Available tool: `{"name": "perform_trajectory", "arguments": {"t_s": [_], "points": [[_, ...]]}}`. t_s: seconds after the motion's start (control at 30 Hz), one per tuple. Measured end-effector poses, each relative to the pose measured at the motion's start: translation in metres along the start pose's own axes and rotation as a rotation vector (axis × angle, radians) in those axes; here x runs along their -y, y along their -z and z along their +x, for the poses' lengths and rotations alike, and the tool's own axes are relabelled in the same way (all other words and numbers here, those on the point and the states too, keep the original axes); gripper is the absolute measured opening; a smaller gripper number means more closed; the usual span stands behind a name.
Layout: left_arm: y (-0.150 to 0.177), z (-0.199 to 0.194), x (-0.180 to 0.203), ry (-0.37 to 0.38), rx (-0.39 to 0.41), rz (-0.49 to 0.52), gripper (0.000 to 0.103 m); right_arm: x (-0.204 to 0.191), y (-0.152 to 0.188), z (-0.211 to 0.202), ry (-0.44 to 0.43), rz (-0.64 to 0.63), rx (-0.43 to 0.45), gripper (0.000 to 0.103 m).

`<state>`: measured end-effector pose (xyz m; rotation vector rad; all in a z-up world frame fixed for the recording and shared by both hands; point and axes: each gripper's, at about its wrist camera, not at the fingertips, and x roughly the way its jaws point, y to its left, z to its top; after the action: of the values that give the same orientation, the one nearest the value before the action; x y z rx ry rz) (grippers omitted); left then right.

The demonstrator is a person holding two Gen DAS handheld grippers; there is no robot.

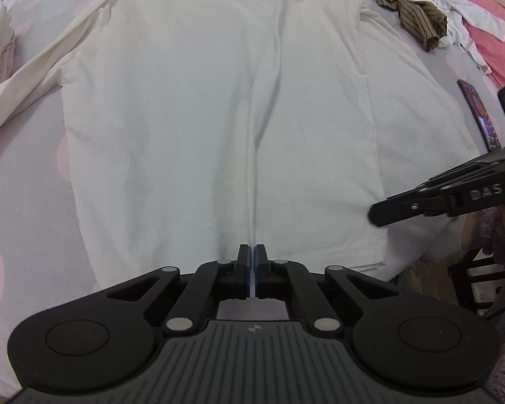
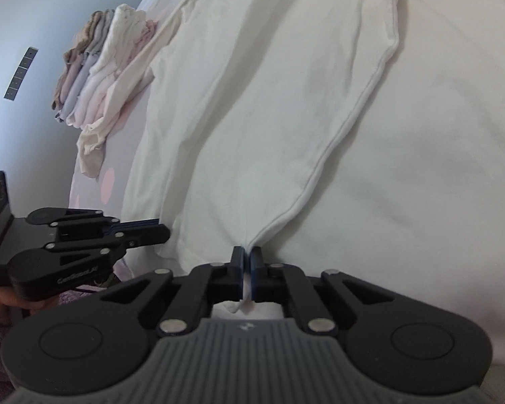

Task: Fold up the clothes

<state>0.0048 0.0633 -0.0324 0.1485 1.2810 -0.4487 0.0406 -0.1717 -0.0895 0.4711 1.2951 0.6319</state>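
On bed: both grippers' jaws clamped on white shirt hem, L & R.

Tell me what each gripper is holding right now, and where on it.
Both pinch the white shirt at its near hem: left gripper mid-hem, right gripper on a raised fold.

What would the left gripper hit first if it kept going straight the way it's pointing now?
The left gripper points steeply down at the spread-out white cotton shirt. Its fingers are already shut on the shirt's near hem, so it would press straight into that fabric and the pink-spotted bedsheet beneath.
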Motion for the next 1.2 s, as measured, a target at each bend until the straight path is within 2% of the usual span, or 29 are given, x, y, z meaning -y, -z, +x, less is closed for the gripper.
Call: {"name": "perform_trajectory", "arguments": {"t_s": [0.1, 0.33, 0.43, 0.53, 0.6, 0.7, 0.87, 0.93, 1.03, 1.2], "points": [[0.0, -0.014, 0.012, 0.066, -0.002, 0.035, 0.0, -0.011, -0.001, -0.034, 0.008, -0.042, 0.019, 0.003], [0.002, -0.016, 0.069, 0.259, -0.099, 0.182, 0.0, -0.007, 0.019, -0.117, 0.045, -0.117, 0.002, 0.003], [0.002, -0.008, 0.094, 0.313, -0.138, 0.253, 0.0, 0.007, 0.031, -0.135, 0.092, -0.108, -0.02, 0.003], [-0.002, 0.002, 0.11, 0.335, -0.202, 0.321, 0.0, 0.024, 0.042, -0.14, 0.128, -0.096, -0.066, 0.003], [-0.009, 0.009, 0.113, 0.307, -0.231, 0.348, 0.0, 0.035, 0.049, -0.135, 0.169, -0.105, -0.102, 0.003], [-0.028, 0.012, 0.108, 0.25, -0.23, 0.346, 0.0, 0.046, 0.054, -0.125, 0.213, -0.112, -0.139, 0.007], [-0.072, 0.011, 0.096, 0.179, -0.174, 0.322, 0.0, 0.055, 0.044, -0.135, 0.269, -0.158, -0.127, 0.009], [-0.092, 0.013, 0.088, 0.159, -0.135, 0.284, 0.0, 0.058, 0.03, -0.147, 0.307, -0.19, -0.084, 0.009], [-0.12, 0.022, 0.077, 0.148, -0.064, 0.216, 0.0, 0.063, -0.002, -0.165, 0.36, -0.256, 0.026, 0.009], [-0.145, 0.039, 0.073, 0.146, 0.031, 0.16, 0.0, 0.072, -0.054, -0.17, 0.473, -0.414, 0.202, 0.009]]}}
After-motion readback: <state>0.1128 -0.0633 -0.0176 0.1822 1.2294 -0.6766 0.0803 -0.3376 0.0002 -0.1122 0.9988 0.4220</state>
